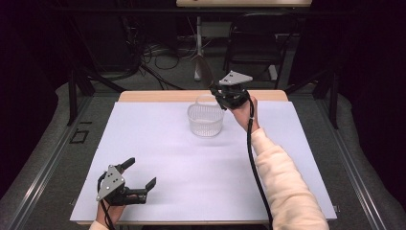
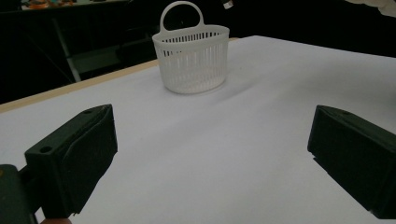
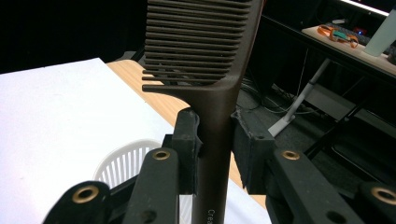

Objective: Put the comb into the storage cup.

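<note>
Your right gripper (image 3: 215, 140) clamped on dark brown comb (image 3: 205, 56) handle, teeth end up, just above white slotted basket (image 1: 206, 120) at far table edge. Your left gripper (image 1: 136, 179) released, jaws wide, low over white sheet (image 1: 201, 167) near you. Path to basket clear; chair (image 1: 256, 43) beyond table.

Table (image 1: 158, 158): white sheet over a wooden top — wood edge bare along the far side.
Chair (image 1: 256, 40): black, far side, right of centre.
Cables (image 1: 158, 57): tangled on the floor beyond the table — left of a white stand leg (image 1: 197, 48).
</note>
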Tool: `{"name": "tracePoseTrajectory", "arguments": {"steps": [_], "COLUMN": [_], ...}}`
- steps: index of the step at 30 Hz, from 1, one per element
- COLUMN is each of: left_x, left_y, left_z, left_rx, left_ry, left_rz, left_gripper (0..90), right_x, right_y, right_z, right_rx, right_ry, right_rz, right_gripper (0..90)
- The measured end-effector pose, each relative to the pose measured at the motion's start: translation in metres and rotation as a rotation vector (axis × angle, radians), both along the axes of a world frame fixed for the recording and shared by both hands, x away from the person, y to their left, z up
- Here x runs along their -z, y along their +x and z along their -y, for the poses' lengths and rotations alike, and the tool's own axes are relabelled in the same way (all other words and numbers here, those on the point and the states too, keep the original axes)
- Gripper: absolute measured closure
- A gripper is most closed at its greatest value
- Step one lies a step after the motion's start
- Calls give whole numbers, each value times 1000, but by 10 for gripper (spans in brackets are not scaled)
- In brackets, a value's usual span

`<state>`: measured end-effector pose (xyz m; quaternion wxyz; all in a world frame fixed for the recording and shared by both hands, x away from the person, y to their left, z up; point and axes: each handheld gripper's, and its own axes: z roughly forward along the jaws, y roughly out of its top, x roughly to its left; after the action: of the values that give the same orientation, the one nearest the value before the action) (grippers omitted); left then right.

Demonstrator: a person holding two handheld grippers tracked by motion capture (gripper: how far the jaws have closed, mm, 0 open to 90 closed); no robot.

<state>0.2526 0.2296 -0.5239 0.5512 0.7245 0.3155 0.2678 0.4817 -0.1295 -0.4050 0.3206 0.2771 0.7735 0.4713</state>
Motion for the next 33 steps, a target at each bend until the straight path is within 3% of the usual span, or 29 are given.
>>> {"name": "tracePoseTrajectory", "arguments": {"steps": [33], "left_x": [-1], "left_y": [-1], "left_z": [0], "left_rx": [2], "left_ry": [4], "left_rz": [5], "left_gripper": [16], "right_x": [10], "right_y": [5], "right_z": [-8], "right_rx": [-12], "right_ry": [67], "right_rz": [6], "right_gripper": [722]}}
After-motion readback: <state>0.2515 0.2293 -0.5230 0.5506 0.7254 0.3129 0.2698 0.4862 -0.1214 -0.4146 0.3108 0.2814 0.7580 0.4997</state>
